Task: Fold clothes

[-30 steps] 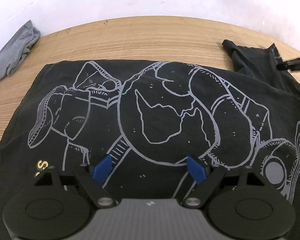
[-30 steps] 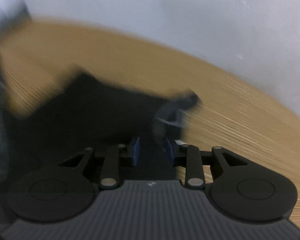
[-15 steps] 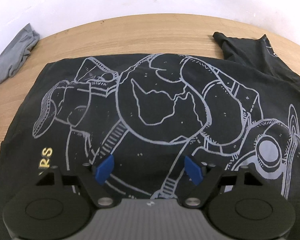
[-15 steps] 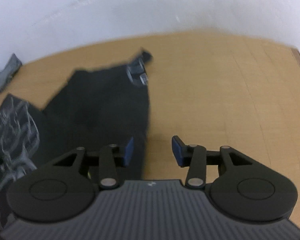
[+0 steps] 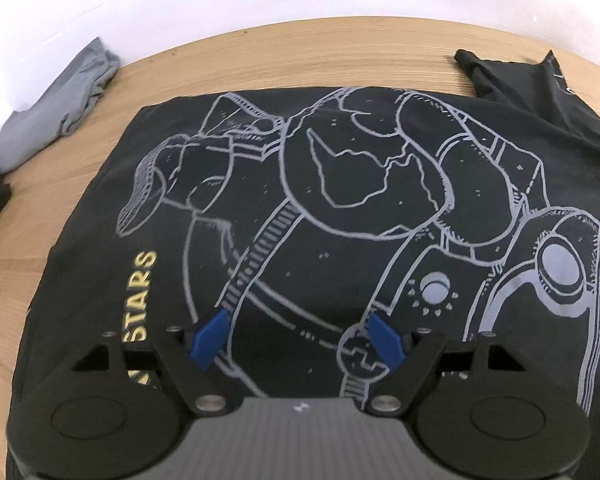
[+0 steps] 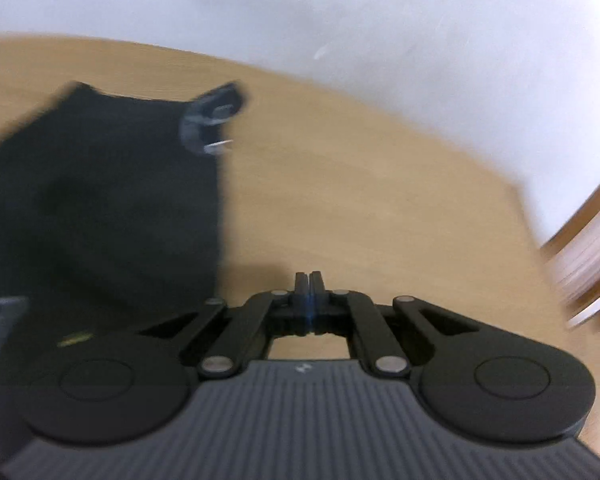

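We hold left tool (image 5: 296, 340) spread wide, empty, low over black T-shirt (image 5: 340, 208) lying print-up on table (image 5: 300, 56) straight ahead of it. Right tool (image 6: 309, 280) clenched on nothing, over bare wood; shirt sleeve (image 6: 216, 116) ahead to its left. Step: between folds, we judge. Next: each tool needs shirt edge to pinch.

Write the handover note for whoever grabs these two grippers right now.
Left gripper: open, over the black T-shirt, holding nothing.
Right gripper: shut and empty, over bare wooden table beside the shirt's right edge.
Shirt lies print-up, mostly spread; a sleeve lies bunched at its far right corner. Gray garment waits at the far left.
Done: shirt laid out. Left: all the folds, then the gray piece.
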